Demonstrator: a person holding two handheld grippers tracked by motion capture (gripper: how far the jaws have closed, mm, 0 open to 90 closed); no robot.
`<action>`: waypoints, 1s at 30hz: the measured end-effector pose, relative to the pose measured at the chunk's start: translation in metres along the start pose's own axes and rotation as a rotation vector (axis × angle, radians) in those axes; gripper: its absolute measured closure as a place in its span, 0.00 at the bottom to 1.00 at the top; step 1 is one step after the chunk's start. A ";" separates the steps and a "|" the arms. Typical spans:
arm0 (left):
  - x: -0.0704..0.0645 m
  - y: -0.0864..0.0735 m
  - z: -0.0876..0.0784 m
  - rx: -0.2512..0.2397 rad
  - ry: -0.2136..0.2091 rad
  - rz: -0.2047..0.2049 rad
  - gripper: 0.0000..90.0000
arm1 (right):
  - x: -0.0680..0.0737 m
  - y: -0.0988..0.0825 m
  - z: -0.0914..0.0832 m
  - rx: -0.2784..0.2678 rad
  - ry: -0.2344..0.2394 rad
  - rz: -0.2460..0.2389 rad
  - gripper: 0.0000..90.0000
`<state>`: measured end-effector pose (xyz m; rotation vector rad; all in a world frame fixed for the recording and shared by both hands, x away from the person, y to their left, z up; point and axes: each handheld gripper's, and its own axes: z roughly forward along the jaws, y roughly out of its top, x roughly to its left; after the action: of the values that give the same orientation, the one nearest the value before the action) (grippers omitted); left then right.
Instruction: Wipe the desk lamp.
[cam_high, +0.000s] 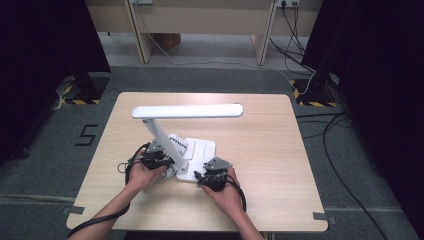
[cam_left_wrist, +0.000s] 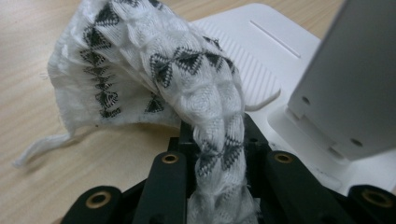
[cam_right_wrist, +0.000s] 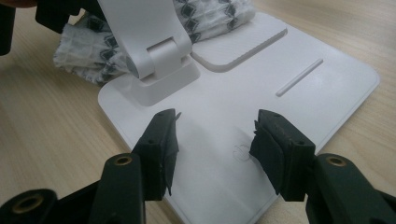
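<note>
A white desk lamp stands mid-table, its flat base (cam_high: 202, 150) under a slanted arm (cam_high: 160, 132) and a long head bar (cam_high: 187, 111). My left gripper (cam_high: 167, 165) sits at the foot of the arm, shut on a white cloth with black diamond marks (cam_left_wrist: 187, 65); the bunched fabric is pinched between the jaws (cam_left_wrist: 218, 144) and drapes onto the base (cam_left_wrist: 261, 51). My right gripper (cam_right_wrist: 217, 135) hovers open over the near corner of the base (cam_right_wrist: 299, 98), with a faint round button mark (cam_right_wrist: 240, 151) between its fingers. The cloth (cam_right_wrist: 210, 18) lies behind the arm's hinge (cam_right_wrist: 156, 56).
The wooden table (cam_high: 270, 150) has free room right of the lamp and along its far side. Cables (cam_high: 320, 125) run over the floor at the right, and a wooden desk frame (cam_high: 200, 25) stands beyond the table.
</note>
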<state>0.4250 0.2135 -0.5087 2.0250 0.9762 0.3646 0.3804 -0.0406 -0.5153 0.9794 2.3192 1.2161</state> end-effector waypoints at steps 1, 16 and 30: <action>-0.001 -0.002 -0.002 0.000 -0.003 0.001 0.84 | 0.000 0.000 0.000 0.000 0.000 0.000 0.55; -0.016 -0.014 -0.019 0.007 -0.021 0.039 0.84 | 0.000 0.000 0.000 0.000 0.000 -0.001 0.55; -0.031 -0.028 -0.036 0.027 -0.053 0.059 0.84 | 0.000 0.000 0.000 0.001 -0.002 0.001 0.55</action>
<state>0.3700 0.2200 -0.5063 2.0808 0.8948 0.3298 0.3801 -0.0405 -0.5152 0.9813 2.3180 1.2142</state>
